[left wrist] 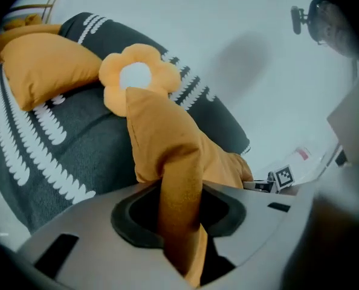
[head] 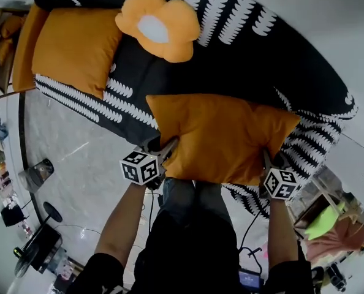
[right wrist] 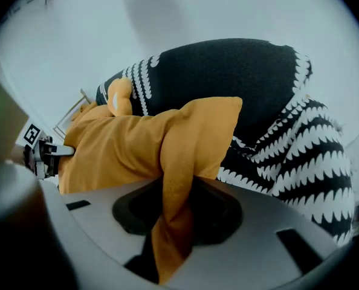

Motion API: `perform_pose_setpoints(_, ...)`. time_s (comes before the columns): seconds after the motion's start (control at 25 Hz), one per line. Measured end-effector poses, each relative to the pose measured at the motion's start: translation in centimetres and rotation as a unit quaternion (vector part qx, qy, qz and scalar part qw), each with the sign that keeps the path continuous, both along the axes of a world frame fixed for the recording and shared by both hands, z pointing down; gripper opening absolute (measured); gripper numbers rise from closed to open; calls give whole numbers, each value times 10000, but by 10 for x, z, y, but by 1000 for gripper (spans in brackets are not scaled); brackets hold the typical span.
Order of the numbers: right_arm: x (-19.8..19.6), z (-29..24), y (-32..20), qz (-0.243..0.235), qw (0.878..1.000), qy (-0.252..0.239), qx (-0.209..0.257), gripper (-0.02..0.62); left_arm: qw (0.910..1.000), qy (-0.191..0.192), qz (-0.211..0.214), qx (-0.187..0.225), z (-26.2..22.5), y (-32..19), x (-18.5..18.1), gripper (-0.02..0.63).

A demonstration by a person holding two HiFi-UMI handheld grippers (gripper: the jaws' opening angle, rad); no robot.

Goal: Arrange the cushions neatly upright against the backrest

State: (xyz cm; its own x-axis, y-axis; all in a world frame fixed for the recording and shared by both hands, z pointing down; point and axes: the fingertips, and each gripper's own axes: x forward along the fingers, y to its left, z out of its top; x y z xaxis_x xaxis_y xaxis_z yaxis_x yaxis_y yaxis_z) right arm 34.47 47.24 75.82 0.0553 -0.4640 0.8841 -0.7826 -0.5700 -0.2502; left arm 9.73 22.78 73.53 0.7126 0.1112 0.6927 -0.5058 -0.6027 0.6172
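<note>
Jaws of left gripper (head: 168, 146) and right gripper (head: 266, 159) clamped on orange cushion (head: 222, 136) corners (sofa (head: 249, 60) black, white-patterned).

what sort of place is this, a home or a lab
Likely a living room, perhaps a staged one: a black-and-white patterned sofa, an orange cushion, a flower-shaped cushion, plus dark equipment with cables nearby.

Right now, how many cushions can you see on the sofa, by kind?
Plain orange: 2, front cushion and left cushion
Flower-shaped: 1, flower cushion
Total: 3
Not counted: an orange strip at the far left, too unclear to tell.
</note>
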Motion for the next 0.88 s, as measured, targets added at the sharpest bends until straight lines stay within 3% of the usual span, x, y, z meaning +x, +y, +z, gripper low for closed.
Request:
perform_pose_setpoints(0.2,11,-36,14,893,9945,143,524,133,9925,532,765,785,-50,-23,52,146)
perform_pose_setpoints(0.48,69,-86,13,1726,9741,848,1186,140,9688,1190,1550,1522,-105,-54,153,163)
perform_pose_setpoints(0.88,151,-132,9,2153,9458,1753,1685,153,9459,1779,1855,1979,-140,-73,257,190)
